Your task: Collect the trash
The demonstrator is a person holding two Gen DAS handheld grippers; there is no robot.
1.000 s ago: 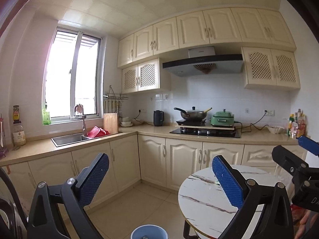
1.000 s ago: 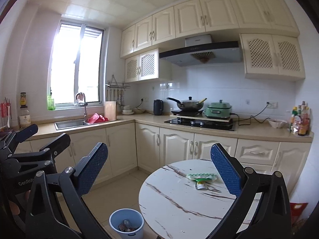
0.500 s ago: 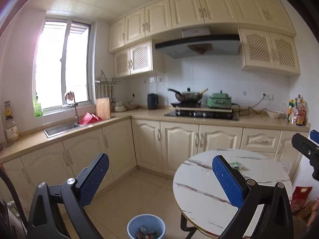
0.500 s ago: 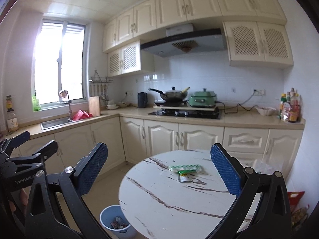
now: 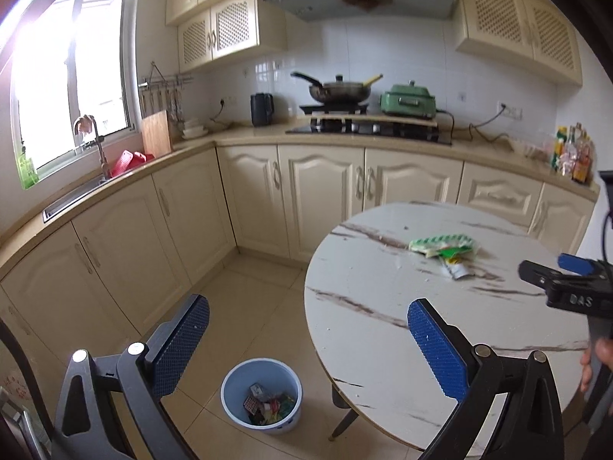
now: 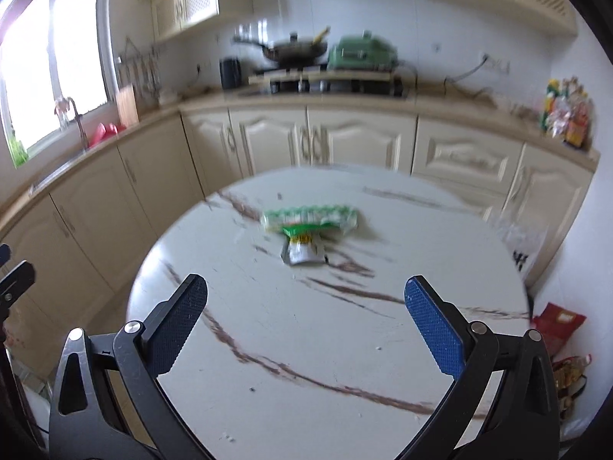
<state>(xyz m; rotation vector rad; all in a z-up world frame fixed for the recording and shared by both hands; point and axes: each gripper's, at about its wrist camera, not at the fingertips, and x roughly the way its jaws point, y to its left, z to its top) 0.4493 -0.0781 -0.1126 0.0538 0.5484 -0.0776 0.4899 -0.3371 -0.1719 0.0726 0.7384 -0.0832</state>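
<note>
Holding both grippers wide and empty makes sense here, since you have nothing picked up yet. Your right gripper hangs above the near part of the round marble desk, fingers spread far apart, aimed straight at the trash so the wrappers sit framed between the two pads. That trash lies toward the far side of the desk: a green-and-white snack wrapper with a smaller silver-and-green sachet touching its near edge, possibly tucked partly under it; the right view is too blurred to say which overlaps.

Your left gripper is likewise fully open and grips nothing. It sits off the left edge of the desk, over the tiled floor, which keeps it out of the right gripper's path and close to the blue waste bin. The bin stands on the floor just left of the desk, beside its leg, already carrying some scraps.

You seem to be at the approach stage: judging by the layout, the wrappers come first, then a short carry to the bin below.
</note>
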